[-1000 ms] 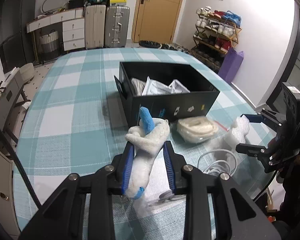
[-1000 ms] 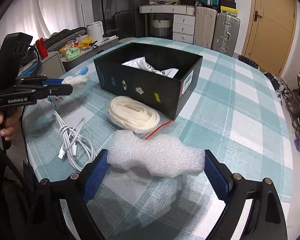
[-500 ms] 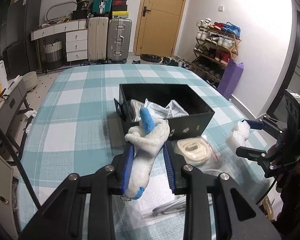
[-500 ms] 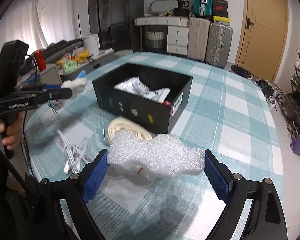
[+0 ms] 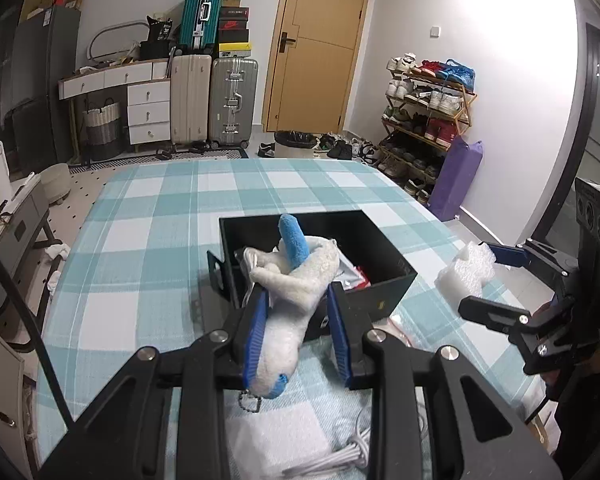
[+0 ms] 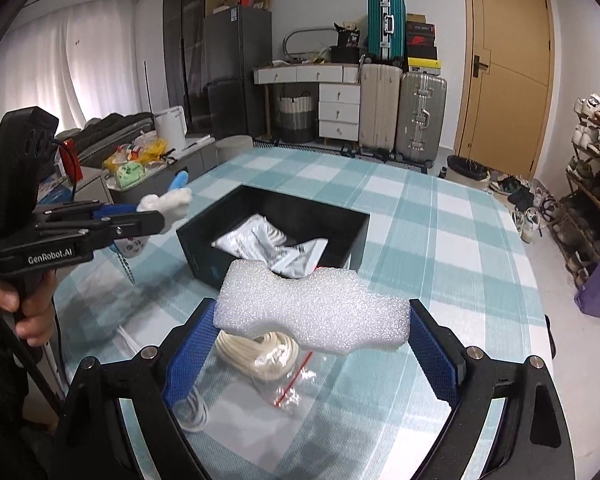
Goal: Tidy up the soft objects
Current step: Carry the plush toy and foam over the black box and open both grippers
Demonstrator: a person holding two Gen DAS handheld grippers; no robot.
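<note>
Your left tool (image 5: 298, 328) is clamped on the plush toy (image 5: 296, 280), your right tool (image 6: 312, 344) on the foam block (image 6: 312, 304); both hang just short of the black box (image 6: 352, 240) on the bench (image 6: 440, 240). Carry each over the rim before letting go, one at a time. The left tool's side reads "GenRobot.AI".

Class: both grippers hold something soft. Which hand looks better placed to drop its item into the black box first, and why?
Probably left: the left gripper holds the white-and-blue plush toy nearly over the black box. The right gripper's white foam block hangs short of it.
</note>
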